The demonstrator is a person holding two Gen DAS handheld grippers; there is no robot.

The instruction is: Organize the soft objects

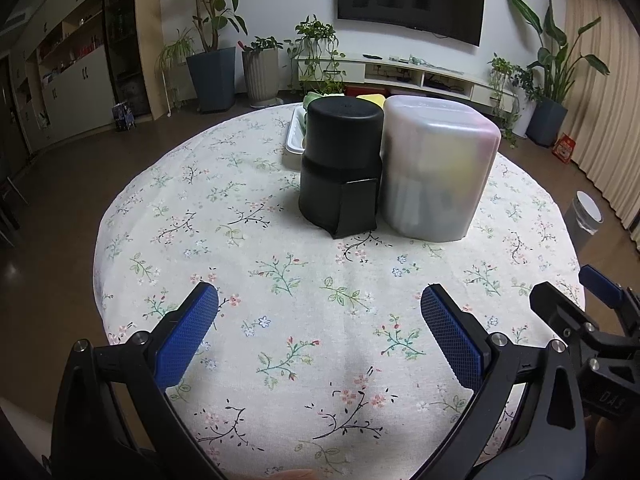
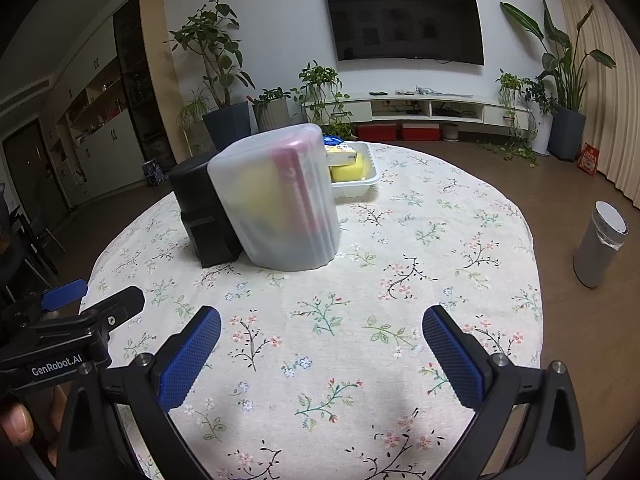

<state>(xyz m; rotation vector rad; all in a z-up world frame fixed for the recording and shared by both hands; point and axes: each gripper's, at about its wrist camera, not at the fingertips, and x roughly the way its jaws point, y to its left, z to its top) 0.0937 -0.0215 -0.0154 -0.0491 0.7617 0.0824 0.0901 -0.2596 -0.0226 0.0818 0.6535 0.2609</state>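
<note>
A black cylindrical container (image 1: 340,164) (image 2: 200,212) and a translucent frosted container (image 1: 436,168) (image 2: 276,200) stand side by side, touching, on the floral tablecloth. Blurred yellow and pink shapes show through the frosted one. Behind them a white tray (image 1: 294,140) (image 2: 360,180) holds yellow sponges (image 2: 348,168) and a green soft thing (image 1: 310,100), partly hidden. My left gripper (image 1: 320,304) is open and empty above the near cloth. My right gripper (image 2: 322,326) is open and empty too, and shows at the right edge of the left wrist view (image 1: 576,292).
The round table (image 1: 168,216) with floral cloth drops off at its edges on all sides. A grey bin (image 2: 600,244) stands on the floor at the right. Potted plants (image 2: 224,80) and a TV cabinet (image 2: 440,108) line the far wall.
</note>
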